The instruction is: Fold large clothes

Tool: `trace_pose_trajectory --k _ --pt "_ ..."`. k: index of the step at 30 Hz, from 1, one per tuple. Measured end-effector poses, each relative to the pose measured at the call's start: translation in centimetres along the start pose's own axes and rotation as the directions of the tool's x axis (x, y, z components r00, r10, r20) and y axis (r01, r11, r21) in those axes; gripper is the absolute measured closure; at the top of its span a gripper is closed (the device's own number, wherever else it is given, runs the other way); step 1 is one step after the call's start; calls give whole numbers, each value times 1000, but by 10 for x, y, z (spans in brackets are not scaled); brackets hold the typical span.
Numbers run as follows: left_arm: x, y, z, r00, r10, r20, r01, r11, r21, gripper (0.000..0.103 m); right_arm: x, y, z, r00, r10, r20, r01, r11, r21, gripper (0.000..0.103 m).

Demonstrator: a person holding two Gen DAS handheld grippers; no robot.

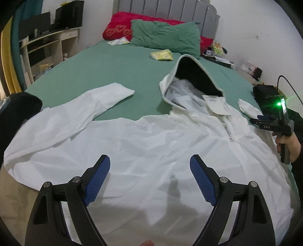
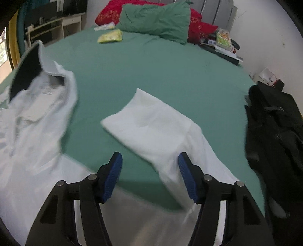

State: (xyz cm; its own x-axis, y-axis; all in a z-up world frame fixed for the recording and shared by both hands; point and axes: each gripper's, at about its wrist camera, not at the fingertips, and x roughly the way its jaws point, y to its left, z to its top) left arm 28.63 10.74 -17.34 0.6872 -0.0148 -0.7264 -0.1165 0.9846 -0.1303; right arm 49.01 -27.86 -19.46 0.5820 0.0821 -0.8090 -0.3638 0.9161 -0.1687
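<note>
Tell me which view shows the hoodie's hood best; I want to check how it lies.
The left wrist view: the hood appears whole and sharp, its dark lining open. The right wrist view shows it blurred at the left edge.

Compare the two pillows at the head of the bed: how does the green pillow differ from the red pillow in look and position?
The green pillow is plain, while the red pillow carries a gold pattern. The green pillow lies in front and partly covers the red pillow, which sits nearer the grey headboard. The green pillow looks creased; the red pillow looks smoother. Both rest on the green sheet.
</note>
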Motion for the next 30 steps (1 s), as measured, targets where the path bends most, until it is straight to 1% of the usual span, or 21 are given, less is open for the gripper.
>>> trace_pose_trajectory --k 1,2,3,4,6,8,11,12,13,14,17,19,20,21,23,26,27,30 --pt "3 2 1 1000 3 -1 -3 1000 1 14 1 0 2 1000 6 14 -6 1000 -8 49" --pt "4 3 2 1000 7 -3 -7 1000 3 14 1 2 4 1000 17 19 -16 999 -28 61" --pt "5 5 2 1000 19 2 -19 1000 4 14 0 5 6 1000 15 28 -14 998 -55 86" --pt "5 8 1 999 33 8 -33 999 2 14 -3 7 7 999 0 39 3 998 -64 98" --pt "5 13 2 998 67 16 -67 998 2 14 -12 7 8 998 18 65 -14 998 -61 98" --pt "2 17 5 995 93 22 -93 996 5 14 -28 8 9 995 8 95 -2 998 -64 98" --pt "-6 23 11 996 89 31 -89 996 2 14 -72 13 14 988 13 152 -2 998 -70 98" --pt "-10 24 13 996 87 34 -87 996 3 14 -96 17 18 984 28 176 -16 997 -72 98" --pt "-12 23 14 995 90 29 -91 996 10 14 -110 21 20 981 39 190 -26 997 -68 98" --pt "-15 22 17 995 99 11 -100 994 37 14 -125 26 24 978 52 203 -40 997 -61 98" --pt "-24 16 19 995 94 -13 -93 992 86 14 -171 55 29 965 136 226 -129 991 -44 98" --pt "-34 17 19 997 79 -7 -78 994 82 15 -187 80 28 958 177 224 -170 984 -52 98" --pt "-38 19 19 998 70 -5 -69 995 77 15 -197 100 24 954 200 226 -191 980 -58 98" --pt "-42 20 19 998 63 -4 -62 996 71 15 -203 115 18 950 216 227 -206 976 -65 98" --pt "-48 23 19 997 74 9 -75 995 69 15 -206 150 9 942 254 219 -243 967 -76 98" --pt "-54 30 17 996 87 11 -88 994 64 15 -192 190 -1 926 331 180 -325 943 -65 98" --pt "-56 34 16 995 96 9 -97 994 55 15 -189 196 -2 923 344 171 -337 939 -66 98" --pt "-55 48 14 993 116 -3 -116 993 32 15 -171 233 -16 910 396 125 -389 918 -78 98"
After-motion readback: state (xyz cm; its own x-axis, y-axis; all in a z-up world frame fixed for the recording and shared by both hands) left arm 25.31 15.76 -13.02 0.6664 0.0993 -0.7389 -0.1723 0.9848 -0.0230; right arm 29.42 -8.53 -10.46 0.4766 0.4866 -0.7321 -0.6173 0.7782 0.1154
